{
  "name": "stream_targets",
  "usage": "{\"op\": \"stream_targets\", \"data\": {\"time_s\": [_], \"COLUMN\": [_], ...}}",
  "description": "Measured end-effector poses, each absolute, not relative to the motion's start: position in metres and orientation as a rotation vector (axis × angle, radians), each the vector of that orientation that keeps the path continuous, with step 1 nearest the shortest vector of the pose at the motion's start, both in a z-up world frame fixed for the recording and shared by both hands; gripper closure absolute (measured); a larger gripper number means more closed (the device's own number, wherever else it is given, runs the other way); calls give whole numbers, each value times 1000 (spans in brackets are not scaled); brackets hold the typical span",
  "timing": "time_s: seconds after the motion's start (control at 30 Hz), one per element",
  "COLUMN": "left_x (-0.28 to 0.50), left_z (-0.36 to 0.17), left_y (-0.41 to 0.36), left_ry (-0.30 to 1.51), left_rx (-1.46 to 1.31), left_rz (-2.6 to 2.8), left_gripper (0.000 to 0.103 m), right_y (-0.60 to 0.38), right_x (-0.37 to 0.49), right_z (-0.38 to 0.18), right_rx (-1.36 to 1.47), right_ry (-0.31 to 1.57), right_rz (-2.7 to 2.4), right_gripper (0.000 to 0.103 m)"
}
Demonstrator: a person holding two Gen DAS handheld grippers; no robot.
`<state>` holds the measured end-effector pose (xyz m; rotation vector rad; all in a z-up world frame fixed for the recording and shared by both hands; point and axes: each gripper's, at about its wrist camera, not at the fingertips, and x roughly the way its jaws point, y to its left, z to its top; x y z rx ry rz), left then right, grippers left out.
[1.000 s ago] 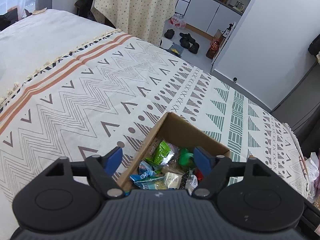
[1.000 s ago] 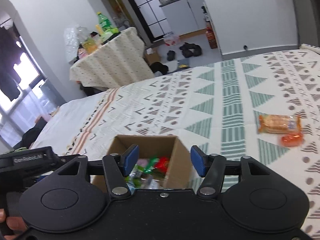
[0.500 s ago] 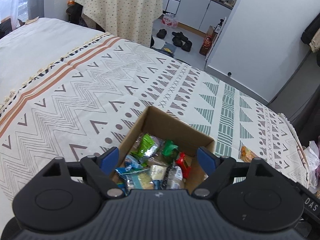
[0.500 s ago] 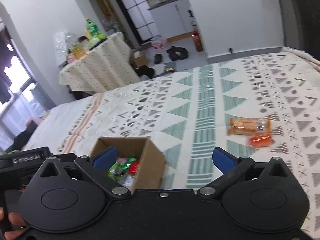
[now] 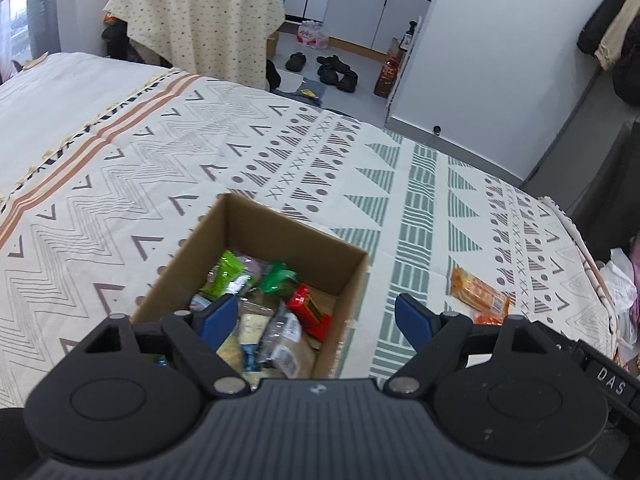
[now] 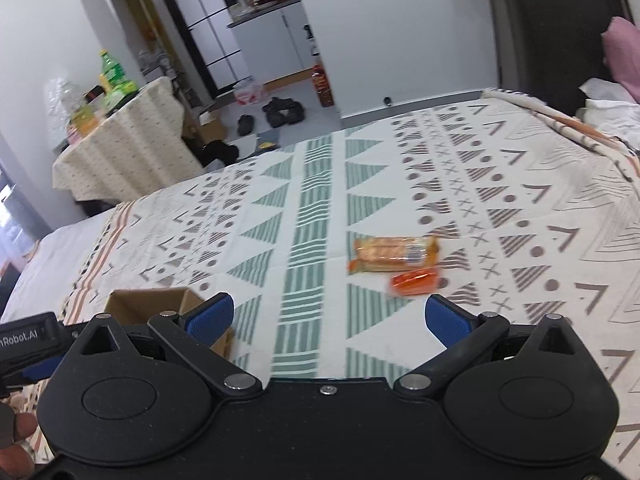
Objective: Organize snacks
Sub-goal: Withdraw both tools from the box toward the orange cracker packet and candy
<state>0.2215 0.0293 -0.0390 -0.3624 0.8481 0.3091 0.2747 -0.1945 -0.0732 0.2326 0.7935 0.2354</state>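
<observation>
An open cardboard box sits on the patterned bedspread, holding several snack packets in green, red and clear wrappers. My left gripper hovers open over its near right corner, holding nothing. In the right wrist view an orange biscuit packet and a smaller orange-red packet lie on the bedspread just beyond my right gripper, which is open and empty. The box shows at lower left there. The biscuit packet also shows right of the box.
A bedspread covers the bed; its far edge drops to a floor with shoes. A cloth-covered table with bottles stands beyond. A hand holds the other gripper at lower left.
Both grippers opened wider. The right gripper swung right, away from the box, toward the two orange packets. The left view pulled back so the box and biscuit packet show more fully.
</observation>
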Motion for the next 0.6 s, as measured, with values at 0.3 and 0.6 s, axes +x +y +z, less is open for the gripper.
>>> {"op": "stream_targets", "data": {"time_s": [0.3, 0.6], "left_x": [241, 266], "left_z": [-46, -56], "left_y": [-6, -34], "left_ry": [851, 856], "left_rx": [-346, -347], "left_rz": [275, 234], "left_gripper": [18, 18], "right_y": [-224, -256], "right_x": [281, 295], "right_z": [-72, -80], "right_rx": [216, 248], "right_ry": [784, 818], "right_rz": [221, 212], "right_gripper": [0, 0]}}
